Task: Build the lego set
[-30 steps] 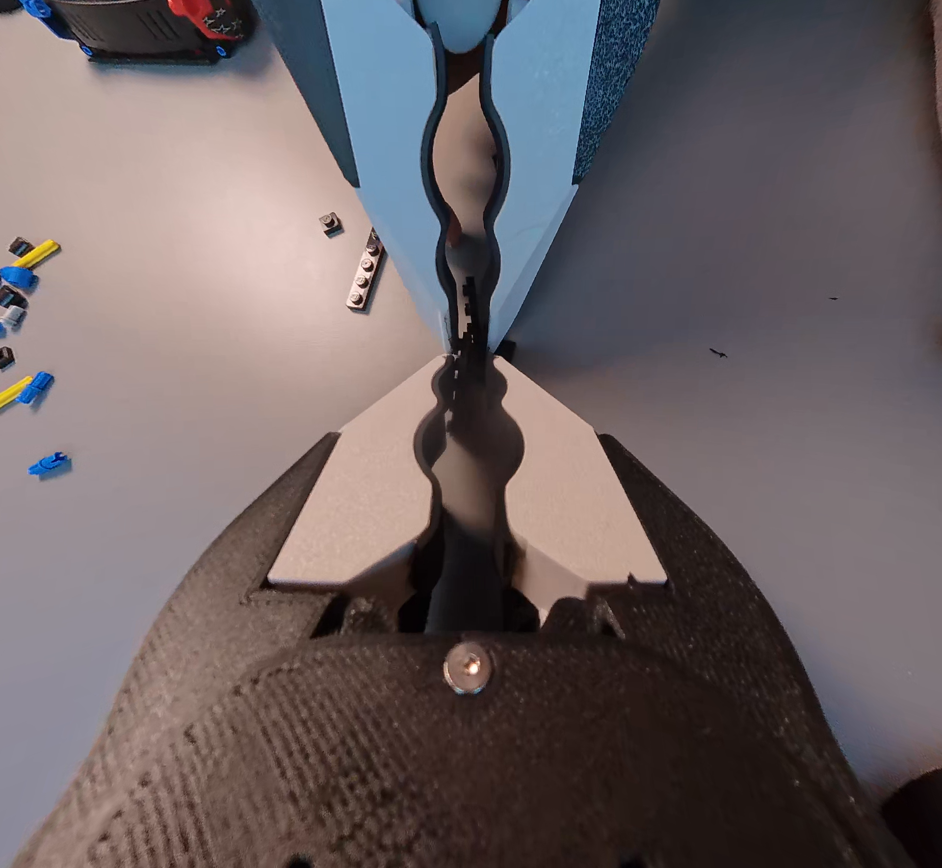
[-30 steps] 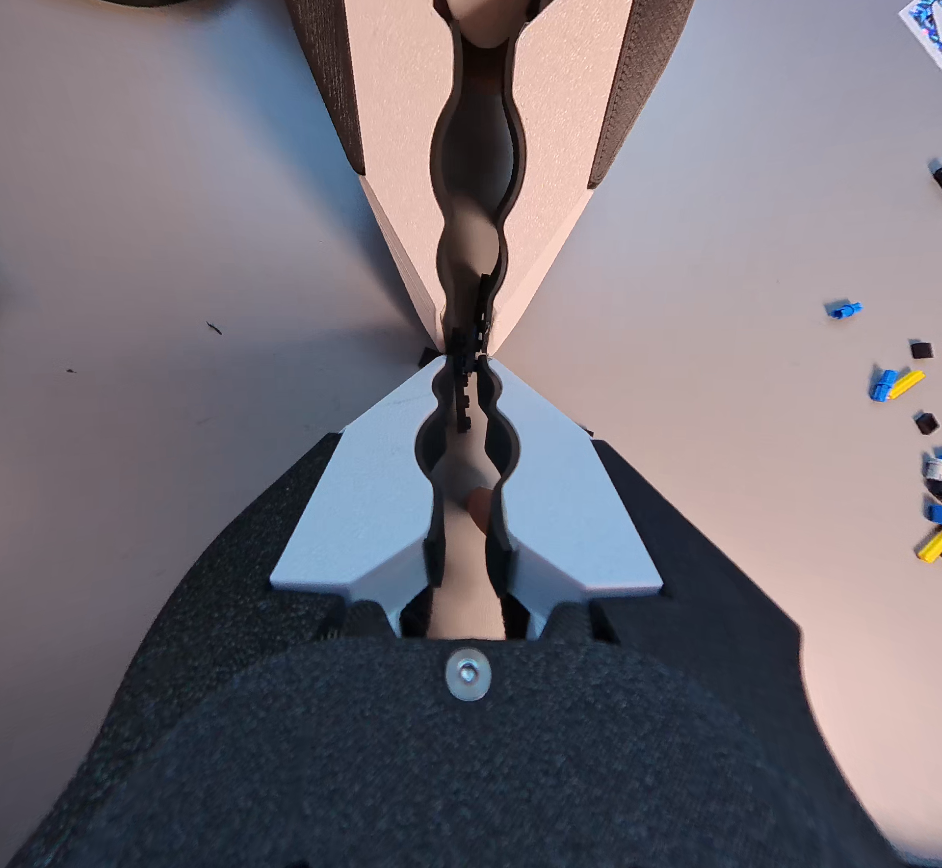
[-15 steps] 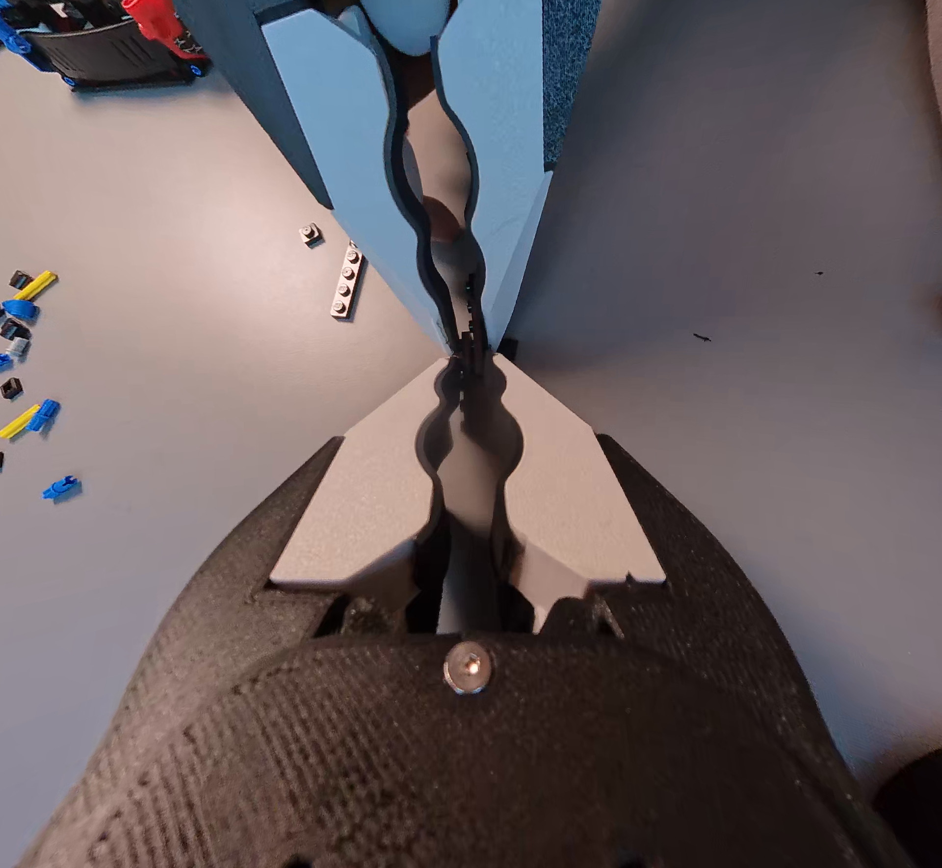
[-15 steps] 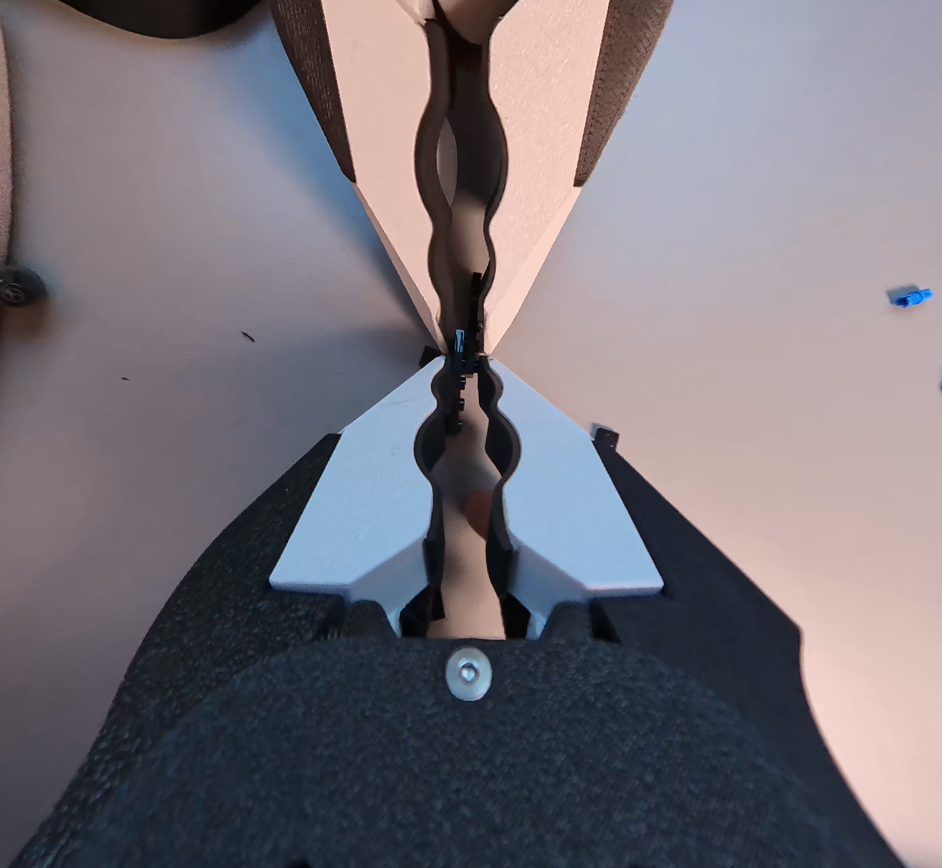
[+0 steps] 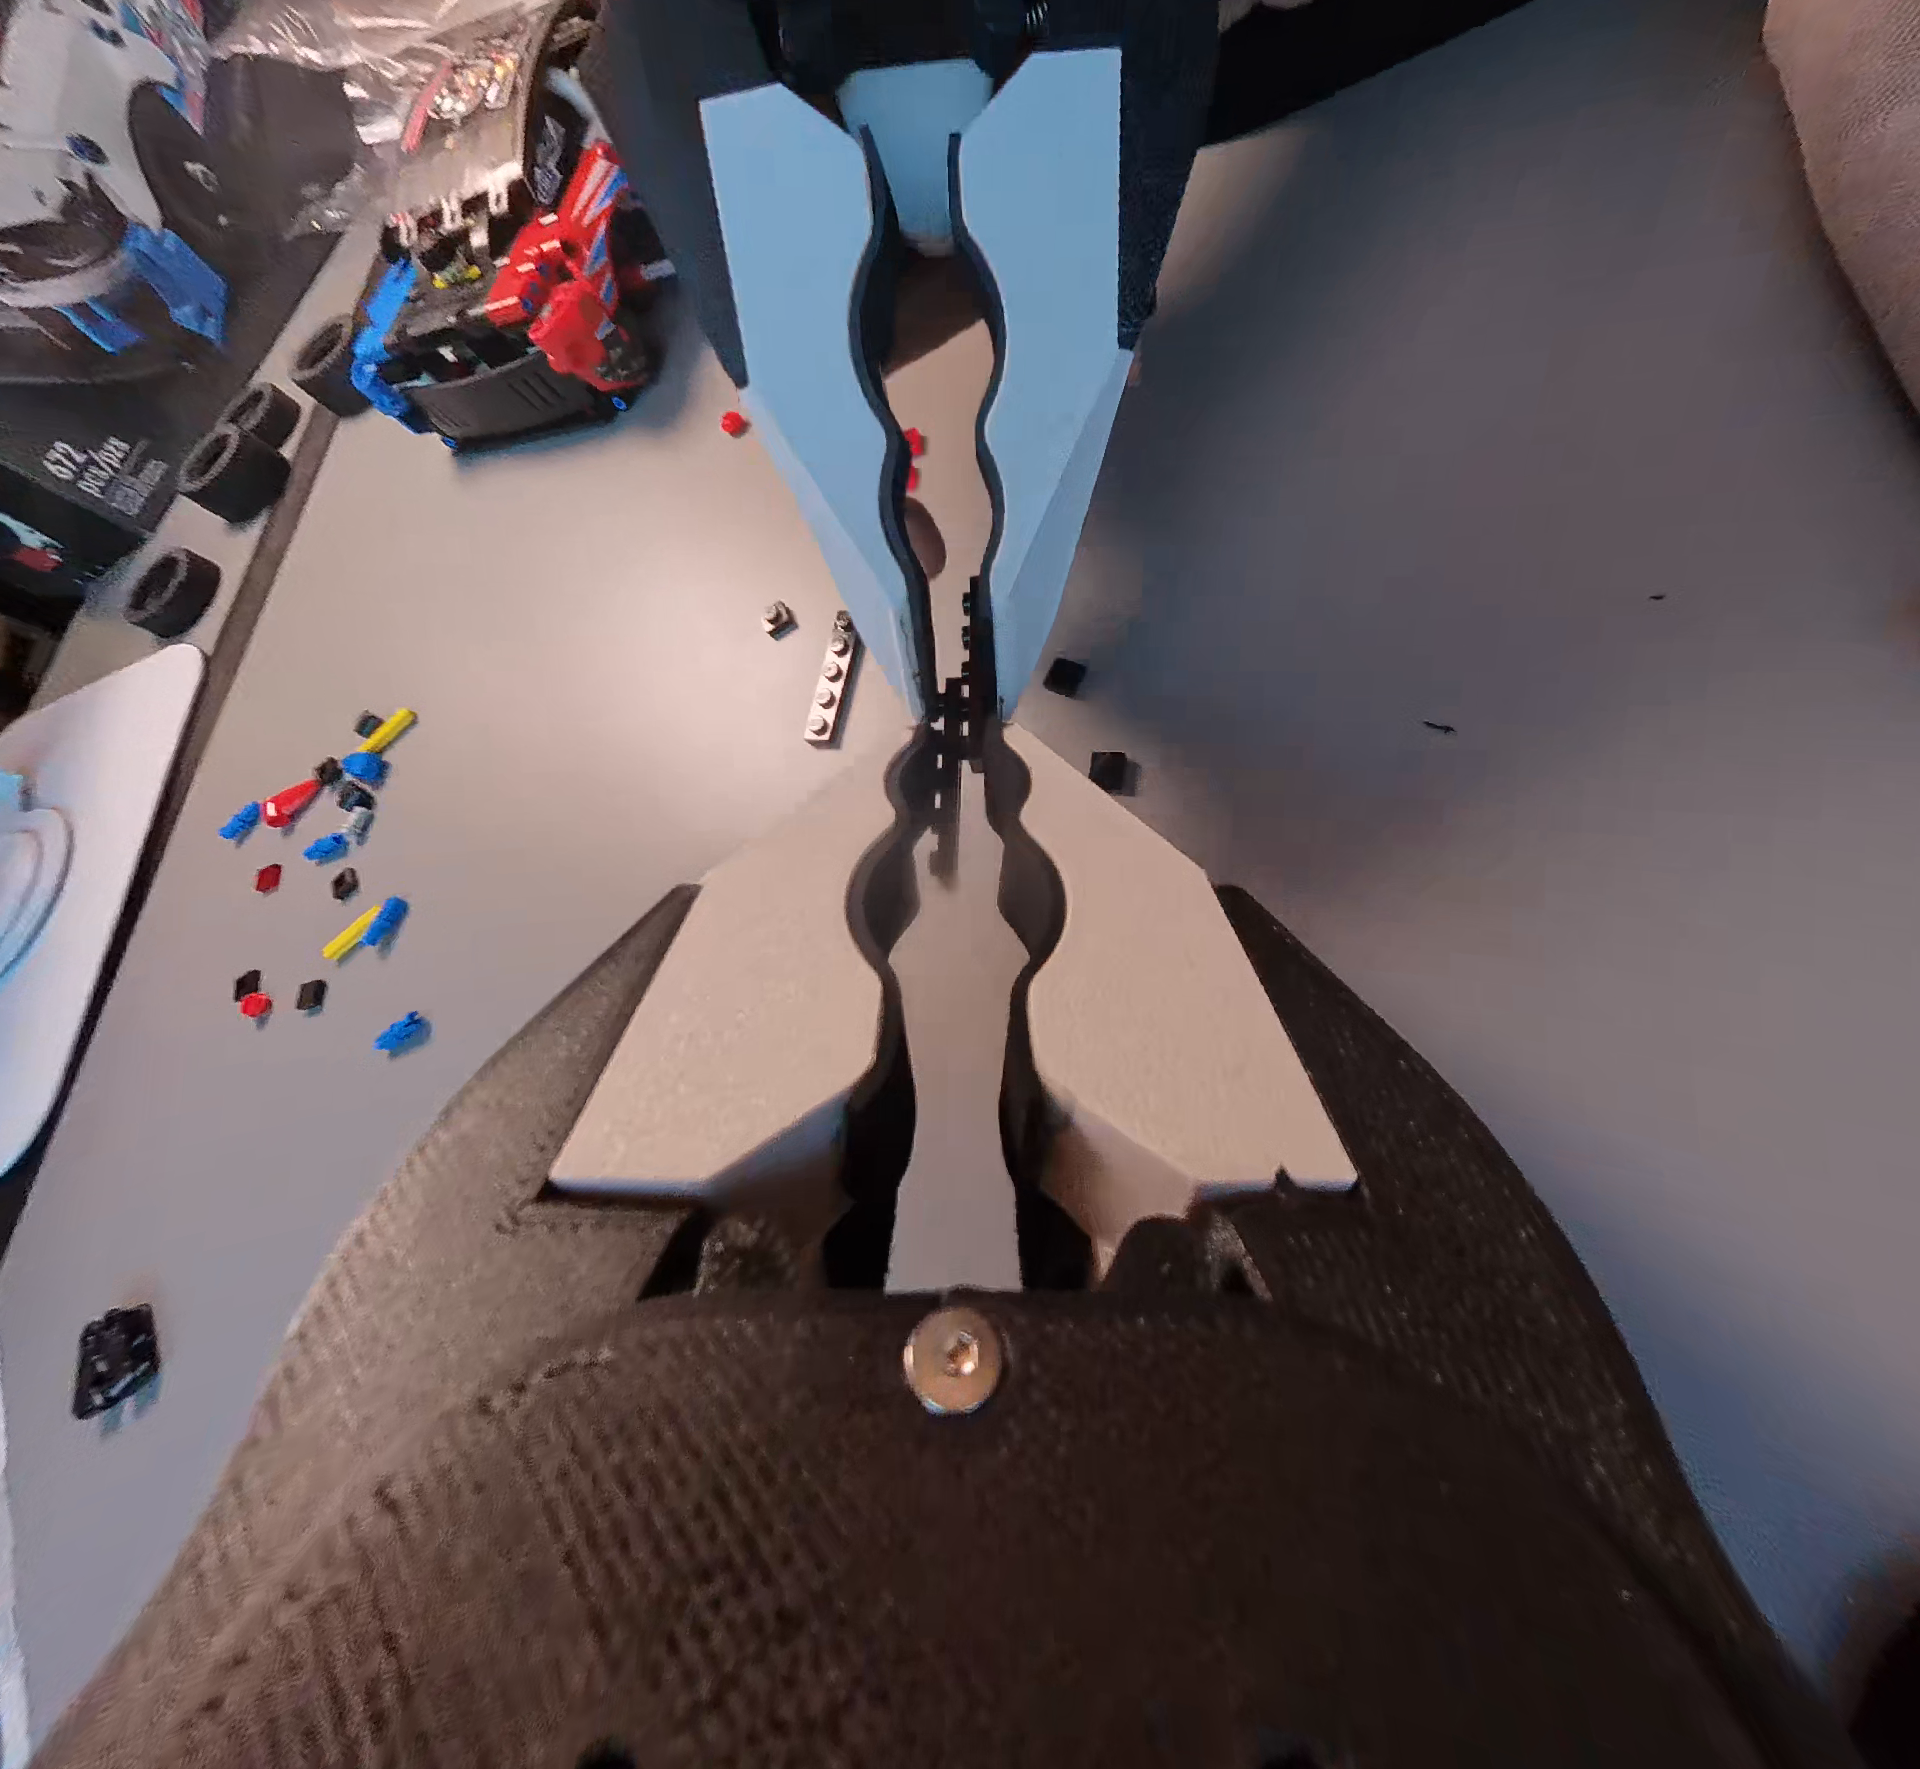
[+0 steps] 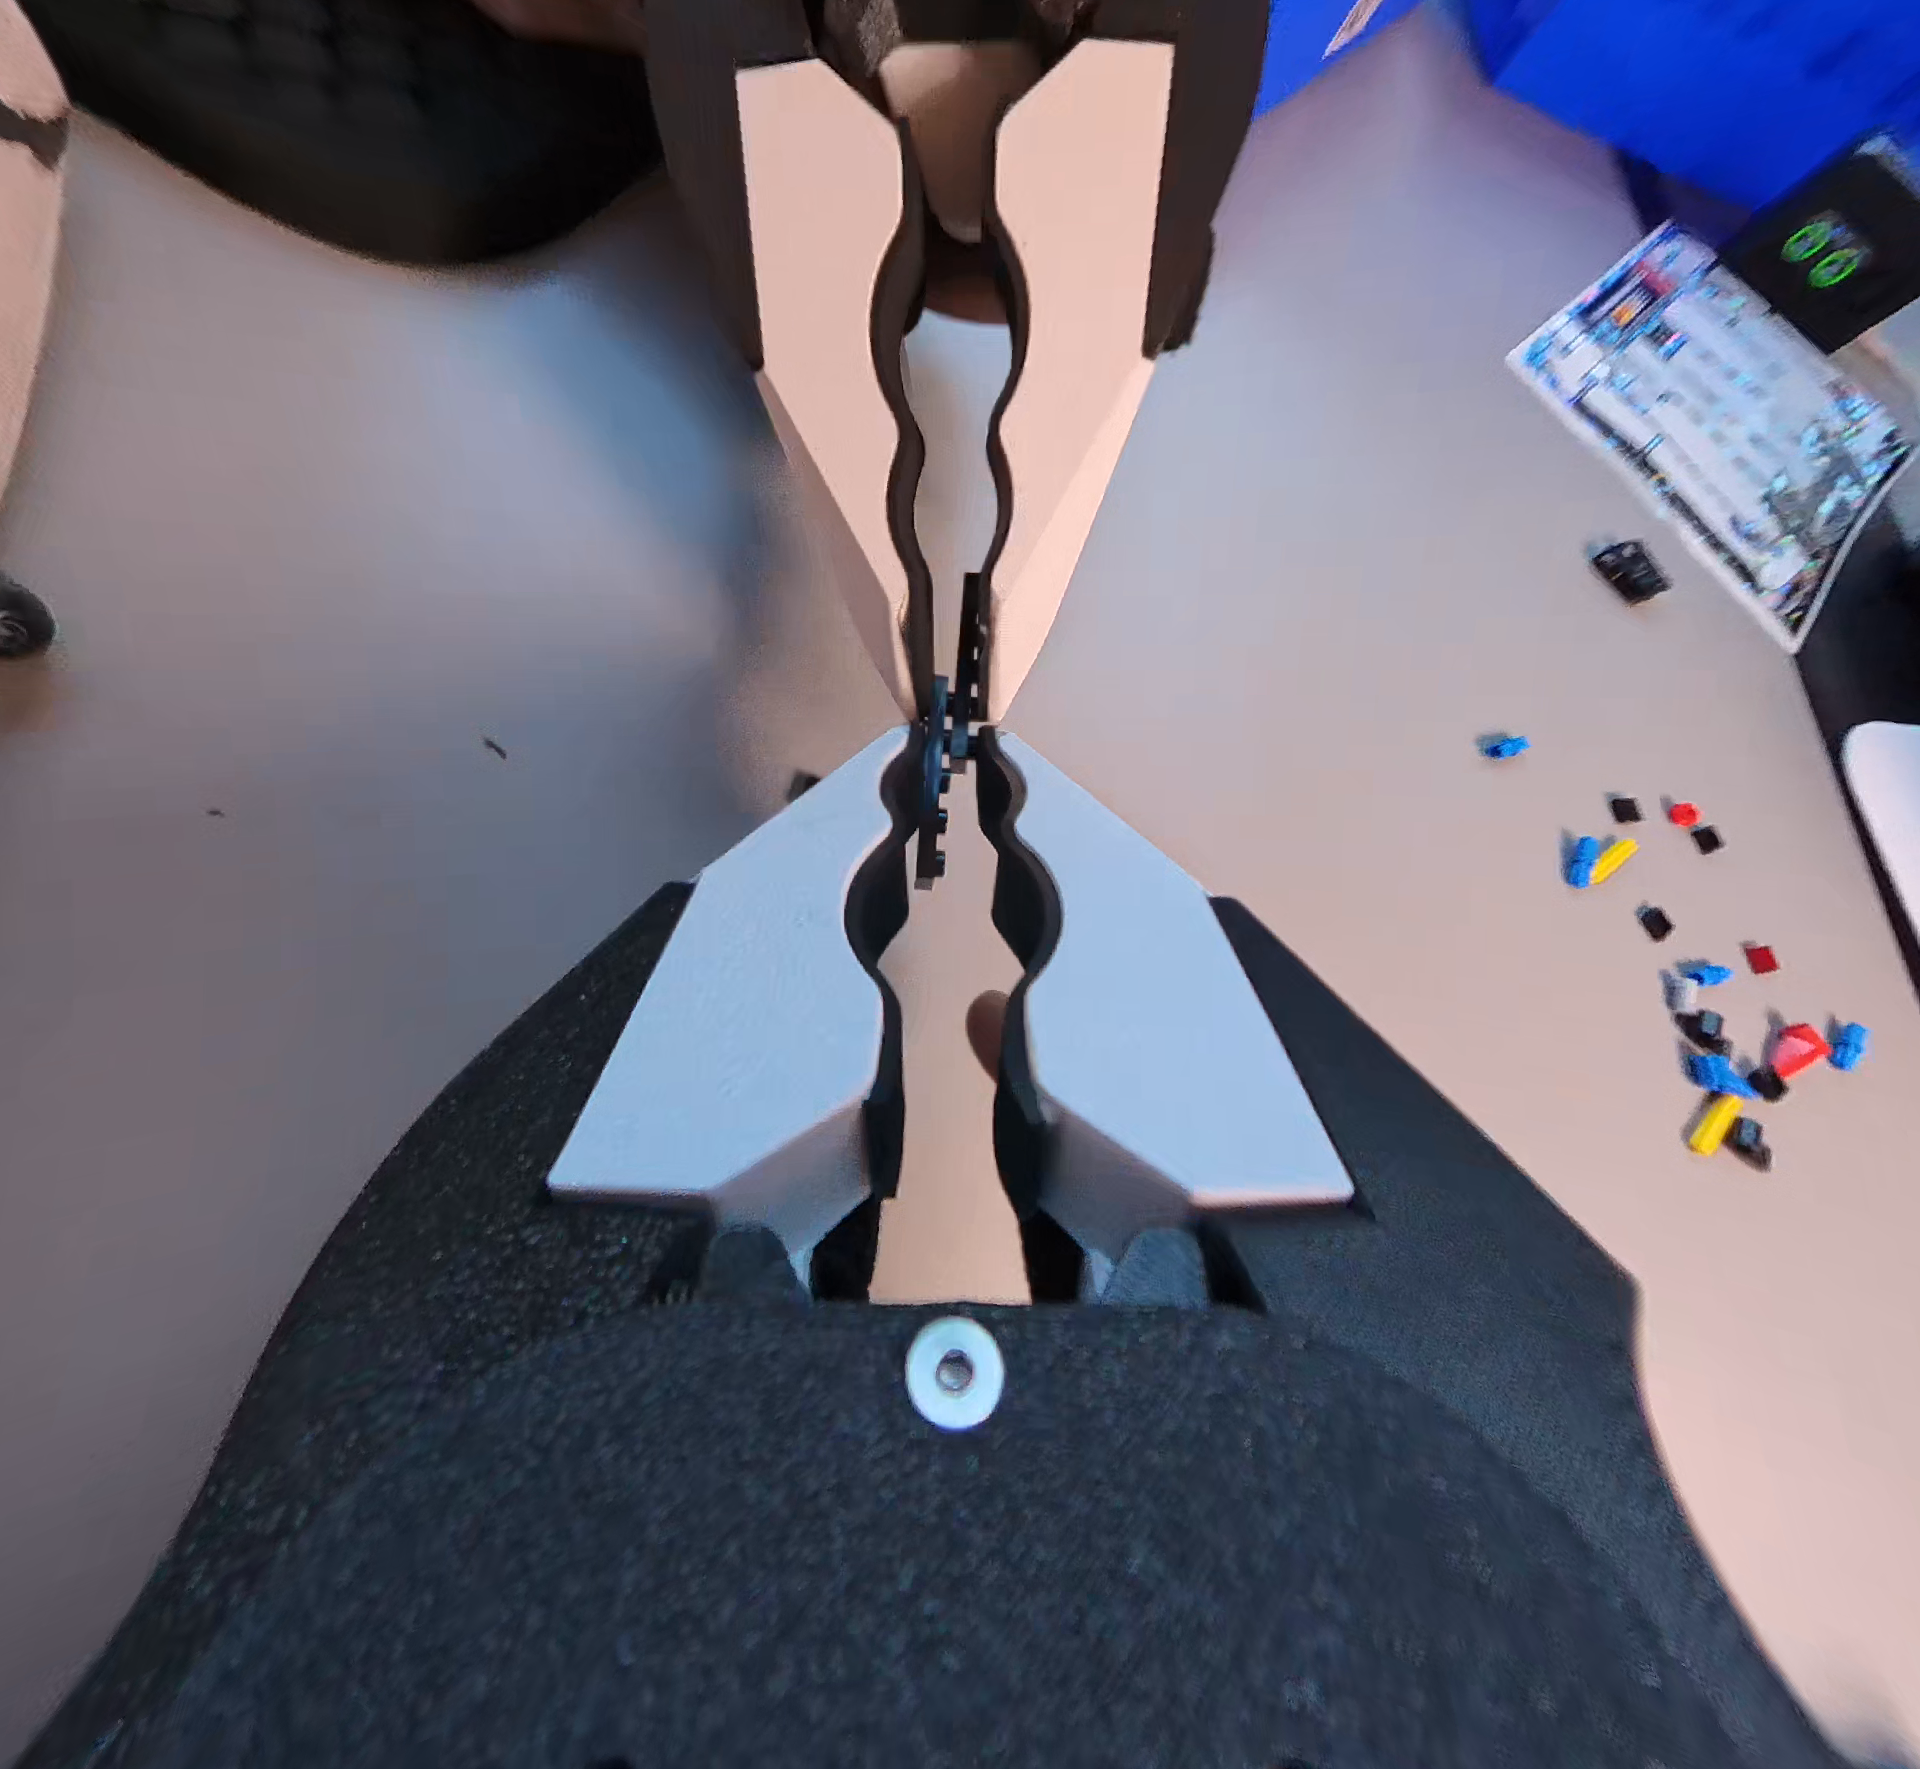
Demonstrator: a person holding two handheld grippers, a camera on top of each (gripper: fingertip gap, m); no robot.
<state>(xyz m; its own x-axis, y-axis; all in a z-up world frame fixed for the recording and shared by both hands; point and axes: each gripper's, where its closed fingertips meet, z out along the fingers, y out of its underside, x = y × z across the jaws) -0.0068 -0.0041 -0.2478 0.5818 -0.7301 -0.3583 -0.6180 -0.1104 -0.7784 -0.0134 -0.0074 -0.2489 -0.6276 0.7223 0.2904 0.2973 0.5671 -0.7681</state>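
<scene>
My two grippers meet tip to tip above the grey table [image 5: 1455, 369]. My left gripper [image 5: 951, 748] is shut on a thin black studded plate [image 5: 943, 820] that stands on edge between its fingers. My right gripper [image 6: 951, 740] is shut on a second thin black plate [image 6: 932, 826]. The two plates overlap and touch where the tips meet. In the left wrist view the right gripper [image 5: 956, 693] comes in from the top. In the right wrist view the left gripper [image 6: 951, 703] does the same.
A partly built red, blue and black lego car [image 5: 509, 337] stands far left, with black tyres [image 5: 239, 467] and a box beside it. A grey plate [image 5: 831, 680] and small black pieces [image 5: 1110, 769] lie under the tips. Loose bricks [image 6: 1714, 1023], a booklet [image 6: 1714, 431] and blue boxes [image 6: 1662, 5] are to the right. Left and right tips are no more than a few centimetres apart.
Both grippers have risen from the table, still tip to tip and shut on their plates. More of the table, the car and loose pieces now shows.
</scene>
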